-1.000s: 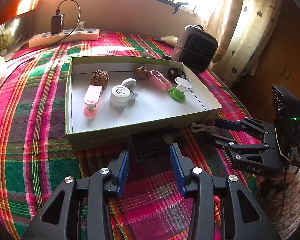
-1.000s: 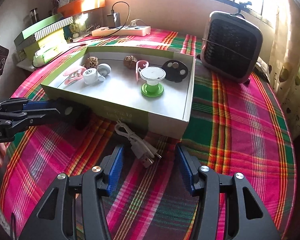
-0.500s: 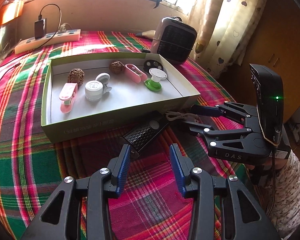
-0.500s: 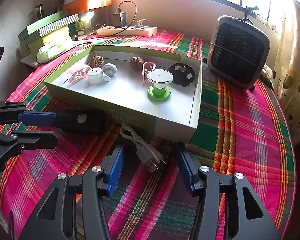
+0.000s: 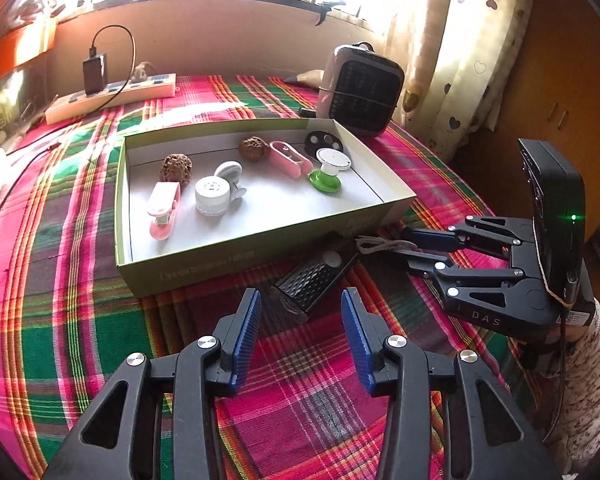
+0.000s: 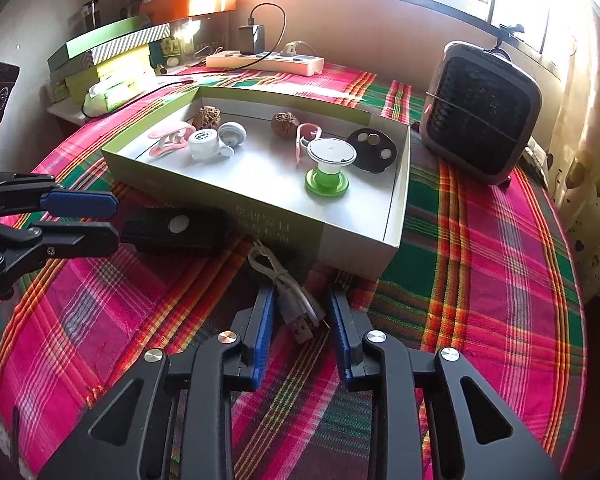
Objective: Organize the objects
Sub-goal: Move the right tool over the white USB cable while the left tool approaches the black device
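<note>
A shallow green box (image 5: 204, 268) (image 6: 276, 228) lies on the plaid cloth and holds several small items: two walnuts, pink clips, a white round device, a green-and-white spool (image 6: 327, 168) and a black disc. A black grated device (image 5: 312, 280) (image 6: 172, 226) lies in front of the box. My left gripper (image 5: 298, 320) is open just short of the device's near end. A grey USB cable (image 6: 288, 292) (image 5: 384, 245) lies by the box's front corner. My right gripper (image 6: 300, 312) is open with the cable's plug end between its fingers.
A dark fan heater (image 6: 480, 112) (image 5: 358, 90) stands beyond the box's right end. A white power strip (image 5: 112, 96) with a charger lies along the far wall. Stacked boxes (image 6: 108, 60) sit at the far left. The table edge and a curtain (image 5: 460, 60) are to the right.
My left gripper has drawn back from the box and swung to face the black device. My right gripper has moved forward so the cable plug now lies between its fingers.
</note>
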